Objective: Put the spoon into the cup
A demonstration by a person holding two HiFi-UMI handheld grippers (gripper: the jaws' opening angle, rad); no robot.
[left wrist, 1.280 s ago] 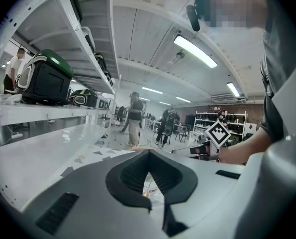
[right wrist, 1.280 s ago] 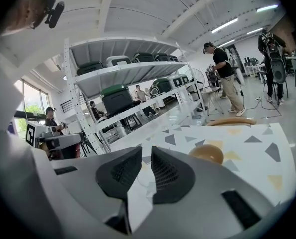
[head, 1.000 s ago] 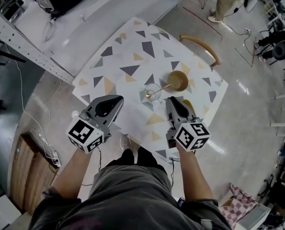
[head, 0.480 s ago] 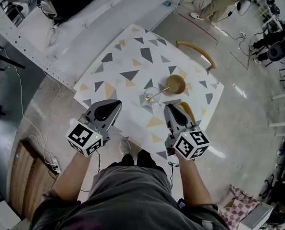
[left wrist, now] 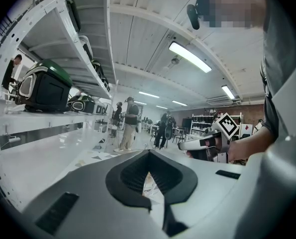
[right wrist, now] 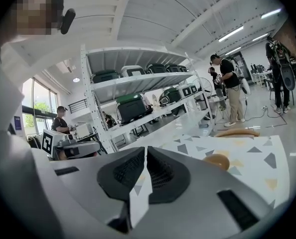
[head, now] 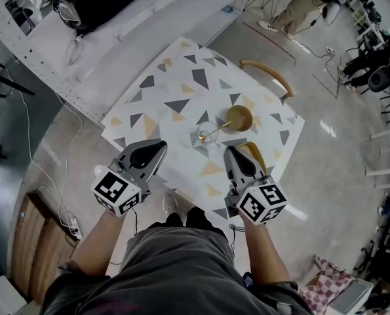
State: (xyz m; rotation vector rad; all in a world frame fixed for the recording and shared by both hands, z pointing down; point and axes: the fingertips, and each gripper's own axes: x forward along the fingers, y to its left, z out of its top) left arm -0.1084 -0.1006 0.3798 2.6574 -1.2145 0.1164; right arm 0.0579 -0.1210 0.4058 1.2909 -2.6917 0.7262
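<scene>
1. The left gripper (head: 159, 147) hangs over the near edge of the table (head: 181, 84), at 7 o'clock from the cup (head: 206, 128). Its jaws are pressed together with nothing between them.
2. The right gripper (head: 231, 151) is at 5 o'clock from the cup, its jaws likewise closed and empty.
3. The clear cup stands on the triangle-patterned table, just beyond both grippers. The gold spoon (head: 216, 130) sits in it, handle leaning out toward 2 o'clock.
4. A brown bowl (head: 239, 118) sits just beside the cup at 2 o'clock.
5. A wooden chair (head: 268, 75) is at the table's far edge, at 1 o'clock.
</scene>
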